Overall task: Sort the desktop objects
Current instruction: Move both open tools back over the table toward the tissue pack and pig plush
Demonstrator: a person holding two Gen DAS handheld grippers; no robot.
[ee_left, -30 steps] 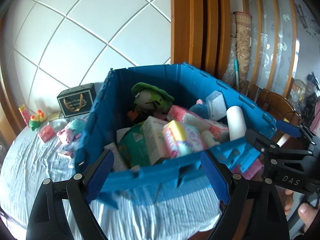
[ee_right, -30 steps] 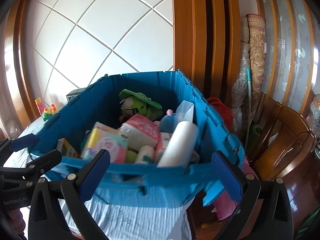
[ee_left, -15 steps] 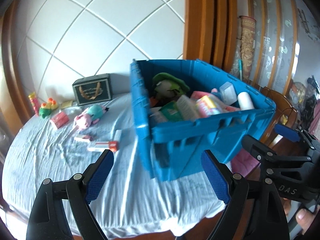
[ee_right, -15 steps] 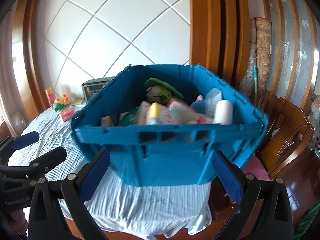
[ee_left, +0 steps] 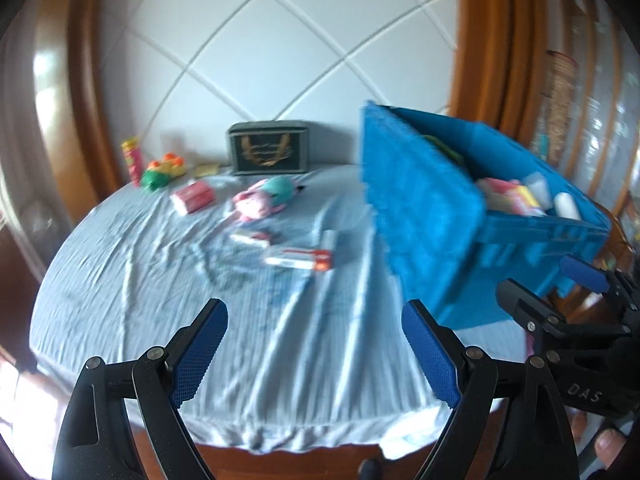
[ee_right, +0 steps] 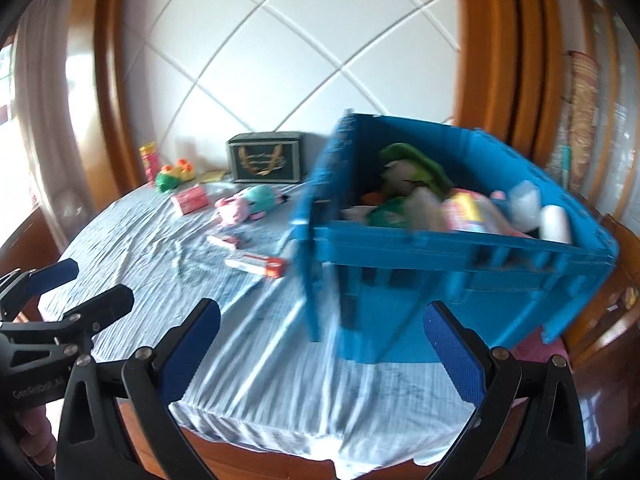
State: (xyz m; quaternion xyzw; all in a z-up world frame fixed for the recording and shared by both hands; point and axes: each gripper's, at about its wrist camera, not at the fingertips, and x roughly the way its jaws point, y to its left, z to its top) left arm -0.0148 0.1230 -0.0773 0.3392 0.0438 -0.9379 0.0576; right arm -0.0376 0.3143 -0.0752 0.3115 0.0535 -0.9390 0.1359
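Note:
A blue plastic crate (ee_left: 432, 236) (ee_right: 472, 280) full of toys and packets stands on the right of the cloth-covered table (ee_left: 168, 280) (ee_right: 280, 368). Loose on the cloth lie a pink and teal plush (ee_left: 264, 196) (ee_right: 248, 206), a red-tipped tube (ee_left: 300, 260) (ee_right: 256, 264), a small flat packet (ee_left: 252, 238) (ee_right: 226, 240), a pink box (ee_left: 192, 198) (ee_right: 190, 200) and a green-orange toy (ee_left: 162, 168) (ee_right: 174, 174). My left gripper (ee_left: 316, 352) is open over the near table edge. My right gripper (ee_right: 324, 356) is open, just in front of the crate's near corner.
A dark box with gold print (ee_left: 270, 152) (ee_right: 266, 156) and a red-yellow tube (ee_left: 134, 160) (ee_right: 150, 160) stand at the back by the white panelled wall. Wooden frames flank the wall. A wooden chair (ee_right: 608, 320) sits right of the table. A person's fingers (ee_left: 608, 448) hold the right gripper's handle.
Both grippers have pulled back and swung left from the crate. The crate now sits further away on the right, and the loose items on the cloth have come into view.

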